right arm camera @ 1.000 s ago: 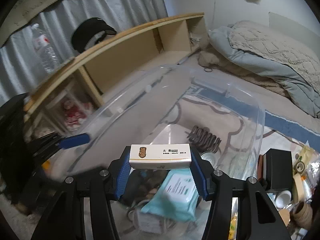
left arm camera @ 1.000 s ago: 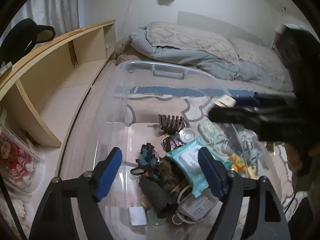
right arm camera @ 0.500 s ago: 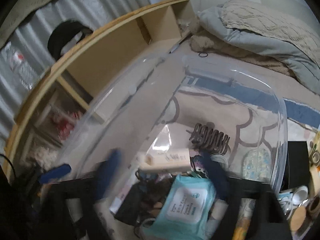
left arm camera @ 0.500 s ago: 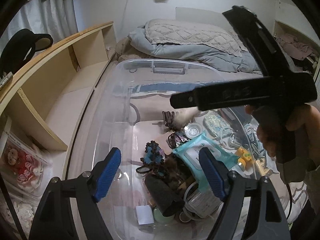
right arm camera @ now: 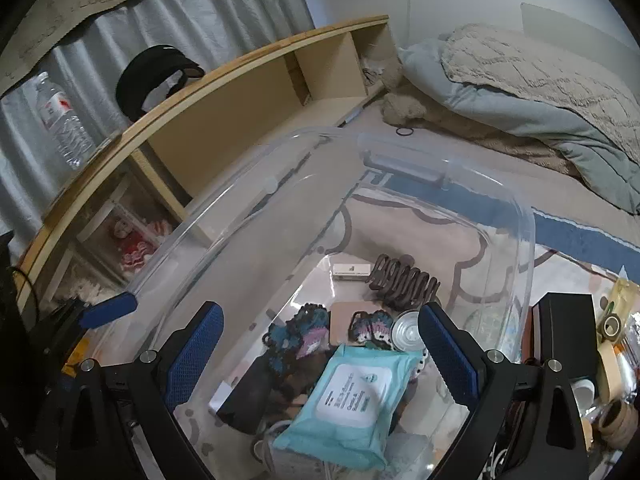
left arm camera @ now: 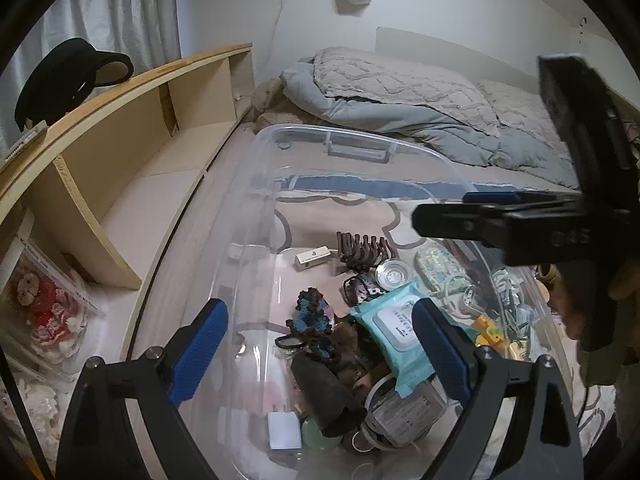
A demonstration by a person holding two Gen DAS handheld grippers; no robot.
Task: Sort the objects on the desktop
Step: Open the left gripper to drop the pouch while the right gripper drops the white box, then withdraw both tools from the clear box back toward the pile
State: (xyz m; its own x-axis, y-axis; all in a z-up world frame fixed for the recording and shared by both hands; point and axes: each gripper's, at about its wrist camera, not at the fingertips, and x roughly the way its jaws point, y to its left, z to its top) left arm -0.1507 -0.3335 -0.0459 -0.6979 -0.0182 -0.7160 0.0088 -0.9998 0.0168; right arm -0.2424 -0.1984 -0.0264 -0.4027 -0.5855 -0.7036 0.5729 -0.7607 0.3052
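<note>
A clear plastic bin (left arm camera: 360, 148) (right arm camera: 400, 160) holds several small items. A white matchbox (left arm camera: 313, 258) (right arm camera: 352, 270) lies on the bin floor at the far end, beside a brown claw hair clip (left arm camera: 362, 246) (right arm camera: 404, 282). A teal wet-wipes pack (left arm camera: 398, 326) (right arm camera: 348, 396) lies in the middle. My left gripper (left arm camera: 318, 352) is open and empty above the near end of the bin. My right gripper (right arm camera: 320, 356) is open and empty above the bin; it also shows in the left wrist view (left arm camera: 520, 220), at the right.
A wooden shelf (left arm camera: 120, 128) (right arm camera: 240, 92) runs along the left, with a black cap (right arm camera: 154, 76) and a water bottle (right arm camera: 60, 124) on top. A bed with a grey quilt (left arm camera: 420, 100) lies behind. Tape rolls (right arm camera: 612, 420) and a black box (right arm camera: 564, 340) sit right of the bin.
My right gripper opened and let go of the white matchbox, which dropped to the bin floor beside the hair clip. The right gripper then drew back to the right.
</note>
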